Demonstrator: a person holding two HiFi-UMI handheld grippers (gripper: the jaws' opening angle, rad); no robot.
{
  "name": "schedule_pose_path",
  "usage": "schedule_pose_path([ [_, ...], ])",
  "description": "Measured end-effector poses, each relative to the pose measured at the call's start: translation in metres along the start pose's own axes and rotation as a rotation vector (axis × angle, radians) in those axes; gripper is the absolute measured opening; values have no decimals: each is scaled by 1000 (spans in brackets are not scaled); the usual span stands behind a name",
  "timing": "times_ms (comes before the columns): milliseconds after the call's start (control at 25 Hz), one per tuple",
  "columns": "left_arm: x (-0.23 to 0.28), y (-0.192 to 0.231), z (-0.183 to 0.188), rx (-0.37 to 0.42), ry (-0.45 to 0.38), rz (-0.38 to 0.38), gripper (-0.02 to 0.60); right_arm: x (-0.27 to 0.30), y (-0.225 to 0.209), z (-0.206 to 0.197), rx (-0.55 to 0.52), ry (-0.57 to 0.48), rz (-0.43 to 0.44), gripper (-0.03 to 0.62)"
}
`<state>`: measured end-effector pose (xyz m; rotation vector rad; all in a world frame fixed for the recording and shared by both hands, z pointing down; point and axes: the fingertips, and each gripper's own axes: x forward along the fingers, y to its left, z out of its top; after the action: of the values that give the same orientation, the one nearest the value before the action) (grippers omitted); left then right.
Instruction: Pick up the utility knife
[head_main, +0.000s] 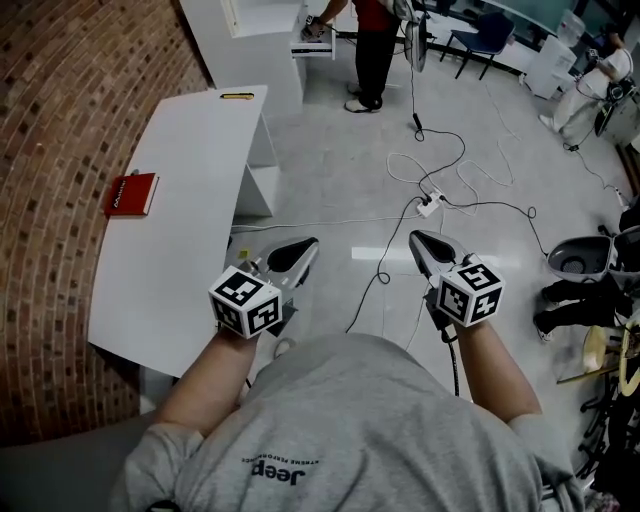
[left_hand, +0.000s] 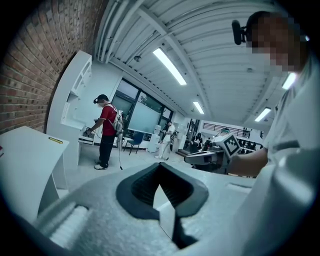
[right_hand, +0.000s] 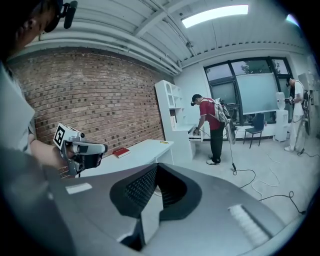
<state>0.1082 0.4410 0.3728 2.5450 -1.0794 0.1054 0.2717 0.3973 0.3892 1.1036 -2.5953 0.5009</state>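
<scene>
White table (head_main: 190, 200) at left carries one book (head_main: 132, 194) and, at its upper end, one knife (head_main: 237, 96), while left gripper (head_main: 308, 244) and right gripper (head_main: 416, 238), two in all, are held side by side at lower centre, pointing up-frame, jaws closed on nothing.

Red book (head_main: 132, 194) and yellow utility knife (head_main: 237, 96) on a white table (head_main: 190, 250) (red-brown brick wall (head_main: 50, 150) at frame left).

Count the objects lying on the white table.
2: a red book at the left edge of the white table; the utility knife at its far end. The left gripper hides part of it.
</scene>
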Motion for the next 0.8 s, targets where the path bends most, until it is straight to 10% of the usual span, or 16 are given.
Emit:
schedule_pose_path([
  [400, 41, -12, 11, -10, -25, 41, 0, -13, -48, 6, -20, 5, 20, 9],
  [800, 84, 82, 39, -9, -30, -2, 0, 64, -93, 44, -10, -2, -40, 9],
])
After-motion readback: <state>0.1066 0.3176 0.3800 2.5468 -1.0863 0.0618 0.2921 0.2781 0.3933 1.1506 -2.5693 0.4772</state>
